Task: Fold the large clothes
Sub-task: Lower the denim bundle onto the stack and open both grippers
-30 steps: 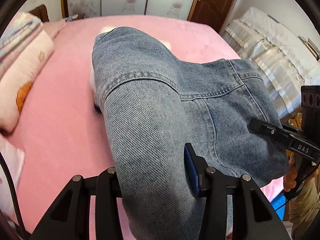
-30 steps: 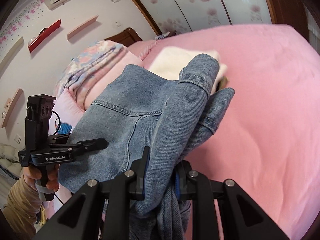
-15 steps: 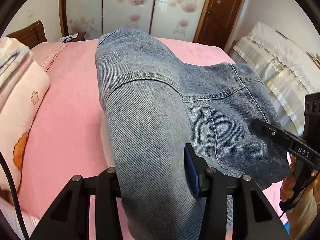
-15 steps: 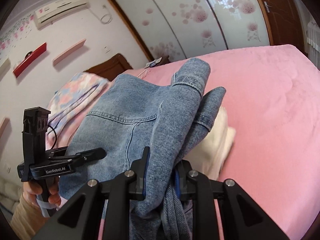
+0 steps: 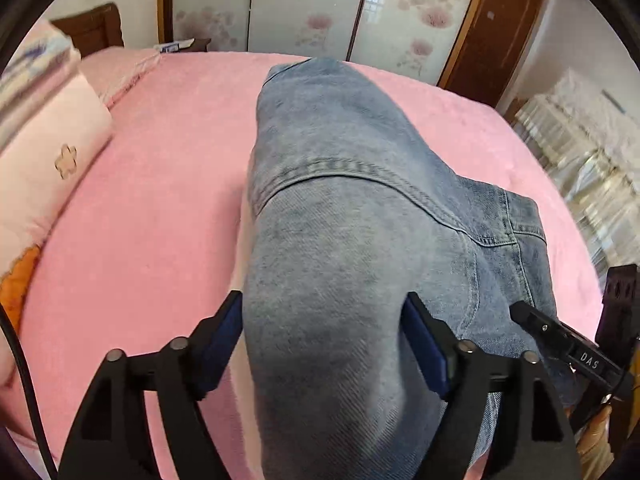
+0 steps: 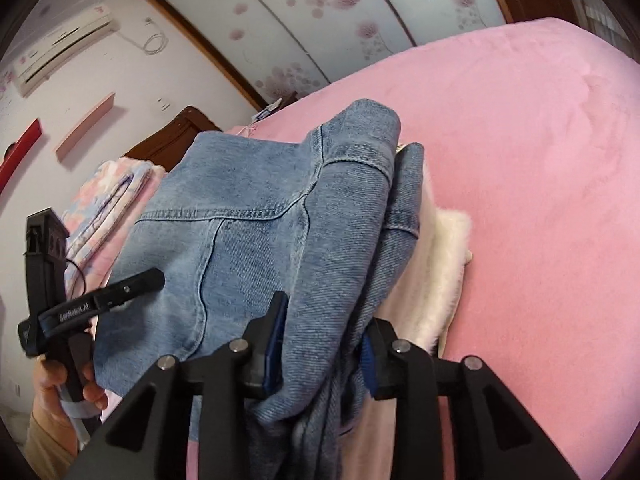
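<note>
Left wrist view: denim garment (image 5: 352,240) bunched between the left gripper (image 5: 324,340) fingers, draped over the pink bed (image 5: 160,200)

Nearest, the 2 blue pads (image 5: 424,344) of the left gripper sit against either side of a thick fold of denim, so it holds the cloth; in the right wrist view the right gripper (image 6: 320,344) likewise pinches a bundle of the same garment, hanging down between its fingers. Just beside the denim, a white fluffy item (image 6: 444,264) lies on the bed. Further off are a pink pillow (image 5: 44,160) at the left, then the floral sliding doors (image 5: 304,4) and a brown door (image 5: 492,28)
</note>
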`<state>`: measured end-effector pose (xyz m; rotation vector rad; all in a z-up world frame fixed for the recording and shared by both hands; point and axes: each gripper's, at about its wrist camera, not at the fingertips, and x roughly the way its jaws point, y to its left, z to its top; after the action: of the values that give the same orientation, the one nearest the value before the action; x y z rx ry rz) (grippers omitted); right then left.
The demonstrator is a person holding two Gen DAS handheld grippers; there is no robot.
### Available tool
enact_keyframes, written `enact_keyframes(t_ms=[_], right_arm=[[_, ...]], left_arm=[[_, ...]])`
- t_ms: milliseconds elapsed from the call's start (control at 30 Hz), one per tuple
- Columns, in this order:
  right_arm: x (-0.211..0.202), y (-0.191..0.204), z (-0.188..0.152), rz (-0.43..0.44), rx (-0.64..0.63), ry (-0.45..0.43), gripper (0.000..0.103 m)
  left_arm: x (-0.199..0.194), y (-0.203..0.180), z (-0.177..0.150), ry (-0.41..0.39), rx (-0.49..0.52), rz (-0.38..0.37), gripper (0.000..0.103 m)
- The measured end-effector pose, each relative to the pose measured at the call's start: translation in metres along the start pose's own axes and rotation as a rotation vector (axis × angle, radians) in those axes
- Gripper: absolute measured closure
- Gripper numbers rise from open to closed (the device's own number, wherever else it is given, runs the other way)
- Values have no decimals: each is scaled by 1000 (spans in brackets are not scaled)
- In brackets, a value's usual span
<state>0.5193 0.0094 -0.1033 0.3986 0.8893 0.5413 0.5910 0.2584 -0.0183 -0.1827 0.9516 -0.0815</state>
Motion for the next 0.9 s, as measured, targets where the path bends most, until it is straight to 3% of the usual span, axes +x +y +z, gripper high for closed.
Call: enact_keyframes(t_ms=[167,267,333,433,533,667,900], right_arm=[[3,13,0,-32,-38,6,69],[0,21,4,-81,-46,4,61],[-11,19,4,-139,-58,-1,49],[-29,22,4,-169,-74,2,49],[-59,29,1,-204,-88,-13,49],[-101,32,-6,-222,-71,-11,49],[-194,53,-26,-230,-58,0,49]], left_arm=[[0,10,-8,-14,-19,-2,14],[-14,1,-15,-43,-3,69,5],[-19,-3,-16,-53,2,102,4],[-30,-15,-19,-59,-2,149,4],[-55,-23,-20,-93,-36,182,4],[-96,-43,-30,-116,-90,133,4],[-171,-91,-53,-104,-41,176,4]])
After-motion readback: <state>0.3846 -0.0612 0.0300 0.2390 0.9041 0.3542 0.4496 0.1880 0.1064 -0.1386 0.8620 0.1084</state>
